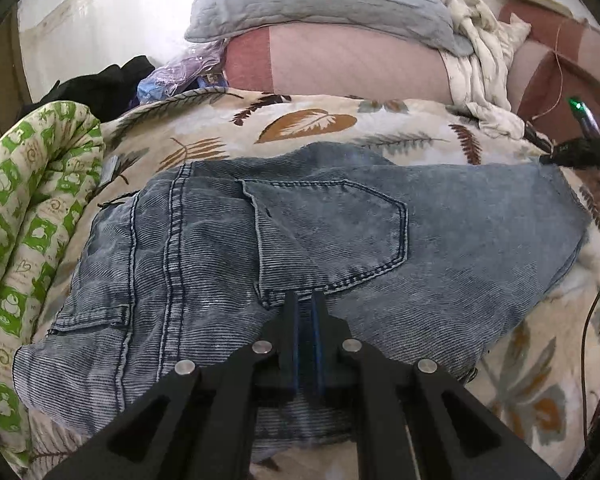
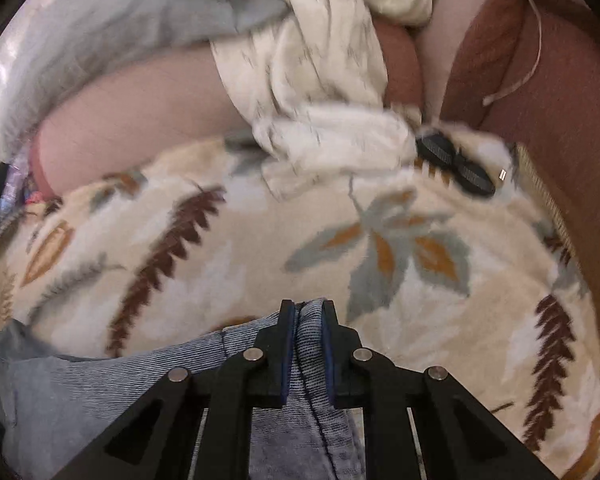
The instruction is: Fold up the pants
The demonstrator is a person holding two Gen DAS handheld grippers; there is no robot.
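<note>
Grey-blue jeans (image 1: 300, 240) lie folded on a leaf-print blanket (image 1: 308, 120), back pocket up. My left gripper (image 1: 305, 300) sits at the near edge of the jeans, its jaws nearly together with denim beneath them; whether cloth is pinched is unclear. My right gripper (image 2: 309, 308) is shut on a fold of the jeans (image 2: 312, 360) with a seam between its pads. The right gripper also shows in the left wrist view (image 1: 572, 152) at the far right corner of the jeans.
A rolled green-patterned quilt (image 1: 32, 220) lies at the left. A grey pillow (image 1: 320, 0), a pink cushion (image 1: 340, 64) and crumpled white cloth (image 1: 480, 68) lie behind. A black strap object (image 2: 456, 168) lies on the blanket. A cable (image 1: 596, 300) hangs at the right.
</note>
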